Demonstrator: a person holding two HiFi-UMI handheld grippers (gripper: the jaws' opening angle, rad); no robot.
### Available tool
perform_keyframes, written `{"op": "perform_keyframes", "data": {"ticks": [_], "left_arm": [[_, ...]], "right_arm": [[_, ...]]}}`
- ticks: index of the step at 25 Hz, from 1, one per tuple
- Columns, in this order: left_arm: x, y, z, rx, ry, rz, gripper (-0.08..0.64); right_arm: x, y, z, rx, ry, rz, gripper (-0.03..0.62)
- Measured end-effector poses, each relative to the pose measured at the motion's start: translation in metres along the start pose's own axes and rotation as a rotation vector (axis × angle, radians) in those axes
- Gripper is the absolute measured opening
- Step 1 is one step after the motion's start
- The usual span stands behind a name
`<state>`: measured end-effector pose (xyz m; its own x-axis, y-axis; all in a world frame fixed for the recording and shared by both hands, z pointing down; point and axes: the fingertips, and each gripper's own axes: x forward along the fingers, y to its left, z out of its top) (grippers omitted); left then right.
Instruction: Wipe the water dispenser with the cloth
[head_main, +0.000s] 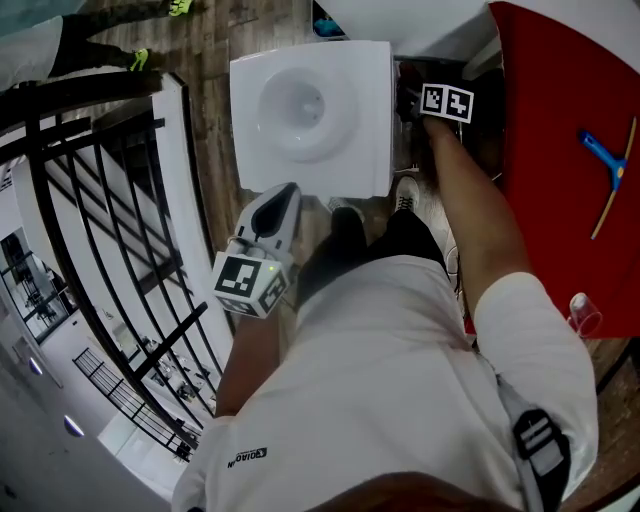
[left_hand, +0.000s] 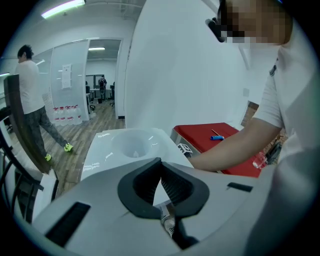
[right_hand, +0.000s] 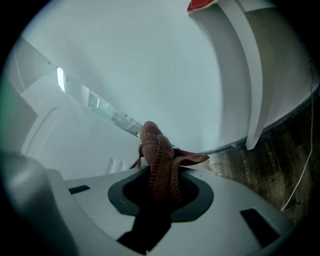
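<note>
The right gripper clamps the cloth at the water dispenser's right side. The left gripper's jaws are together, empty. Hard rubbing could drag the bunched cloth free.

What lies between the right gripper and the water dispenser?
The brown cloth, clamped in the right gripper and bunched toward the water dispenser; the right gripper view shows it.

Dispenser: white, upright on wood floor, square top w/ round sunken bowl in the centre. Cloth: reddish-brown, ribbed, bunched into a wad, clamped in right gripper jaws, wad sticking out past the tips at dispenser's right side panel; contact unclear.
</note>
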<state>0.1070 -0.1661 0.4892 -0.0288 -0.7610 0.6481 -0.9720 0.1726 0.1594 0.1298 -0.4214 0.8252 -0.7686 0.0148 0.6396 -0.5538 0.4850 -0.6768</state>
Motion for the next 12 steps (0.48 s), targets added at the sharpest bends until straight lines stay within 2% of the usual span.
{"op": "perform_keyframes", "data": {"ticks": [7, 12], "left_arm": [[-0.013, -0.003, 0.009, 0.014, -0.053, -0.018, -0.003], [-0.018, -0.003, 0.014, 0.038, -0.09, -0.063, -0.003]], "right_arm": [[-0.058, 0.017, 0.007, -0.024, -0.072, 0.026, 0.096], [-0.126, 0.04, 0.0, 0.009, -0.156, 0.077, 0.097]]}}
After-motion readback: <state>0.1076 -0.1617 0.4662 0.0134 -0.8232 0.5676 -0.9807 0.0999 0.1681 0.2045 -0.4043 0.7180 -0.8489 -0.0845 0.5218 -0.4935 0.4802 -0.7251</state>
